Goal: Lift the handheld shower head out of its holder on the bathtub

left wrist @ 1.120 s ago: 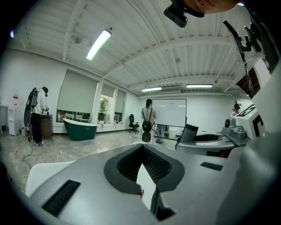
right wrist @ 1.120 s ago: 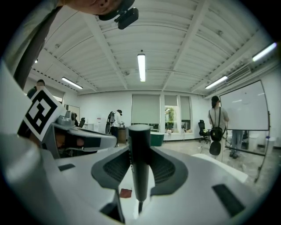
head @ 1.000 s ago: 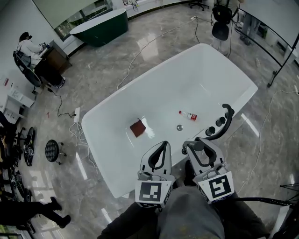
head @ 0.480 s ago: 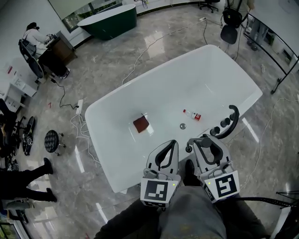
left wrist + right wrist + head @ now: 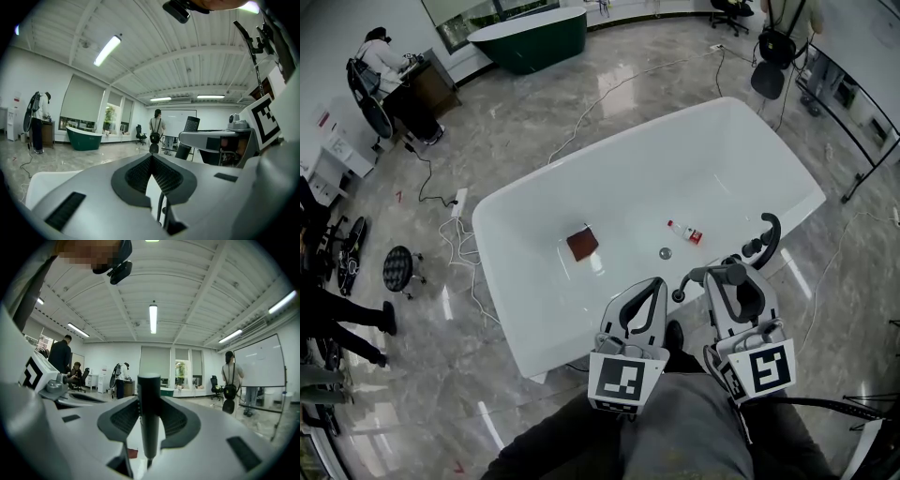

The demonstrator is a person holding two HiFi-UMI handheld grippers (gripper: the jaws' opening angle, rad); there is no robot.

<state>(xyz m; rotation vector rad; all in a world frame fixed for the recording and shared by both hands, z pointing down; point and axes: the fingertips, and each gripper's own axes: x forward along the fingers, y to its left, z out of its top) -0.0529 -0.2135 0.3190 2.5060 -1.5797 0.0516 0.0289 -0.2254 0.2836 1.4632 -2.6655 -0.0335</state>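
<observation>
Right gripper [image 5: 733, 277] jaws are closed on the shower head [image 5: 705, 276], clamping its dark cylindrical handle [image 5: 149, 414] about midway along its length. In the head view the handle projects leftward out of the jaws, above the near rim of the bathtub [image 5: 517, 314] and just beside the black faucet [image 5: 767, 234]. The holder cannot be made out behind the gripper, so it cannot be confirmed that the head is clear of it.

Left gripper [image 5: 648, 292] jaws are together, tip to tip, with nothing held [image 5: 151, 158]. It sits just beside the right gripper, over the same rim.

Handling notes (judgement):
- The handle appears rigid, smooth and round. It is likely to rotate or slip in the pads if gripped loosely.
- The body is probably light. The thin dark hose [image 5: 161, 212] seen below the jaws will add drag and side pull.
- Grip the straight handle section, not the spray end or the hose joint.
- Lift along the handle axis and keep slack in the hose.
</observation>
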